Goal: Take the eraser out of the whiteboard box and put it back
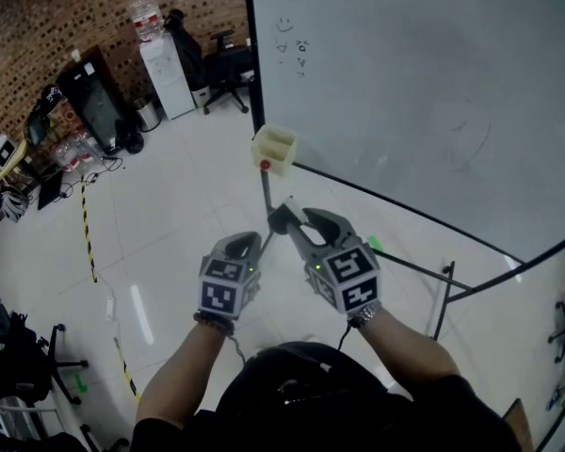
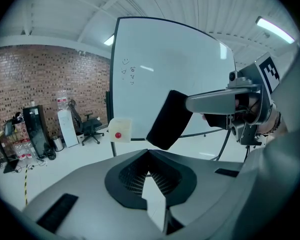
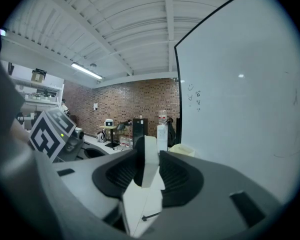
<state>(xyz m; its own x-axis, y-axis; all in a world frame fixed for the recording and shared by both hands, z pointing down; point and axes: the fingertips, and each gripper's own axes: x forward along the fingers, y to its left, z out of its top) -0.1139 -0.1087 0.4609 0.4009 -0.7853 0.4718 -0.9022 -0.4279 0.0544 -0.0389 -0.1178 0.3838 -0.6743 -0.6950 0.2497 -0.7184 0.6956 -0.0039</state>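
Note:
The eraser (image 1: 282, 218) is a flat slab, dark on one face and white on the other, and my right gripper (image 1: 292, 220) is shut on it in the air. It shows edge-on between the pads (image 3: 146, 159) in the right gripper view. In the left gripper view its black face (image 2: 168, 120) hangs below the right gripper's arm (image 2: 215, 103). The cream whiteboard box (image 1: 274, 149) with a red dot hangs at the board's lower left corner, a little ahead of the eraser and apart from it (image 2: 120, 130). My left gripper (image 1: 260, 240) is shut with nothing in it (image 2: 149, 158).
The big whiteboard (image 1: 424, 92) stands on a dark frame with legs (image 1: 442, 299) at the right. A water dispenser (image 1: 166, 75), an office chair (image 1: 228, 69) and cluttered desks (image 1: 38, 149) line the brick wall. Yellow-black tape (image 1: 88, 238) runs across the white floor.

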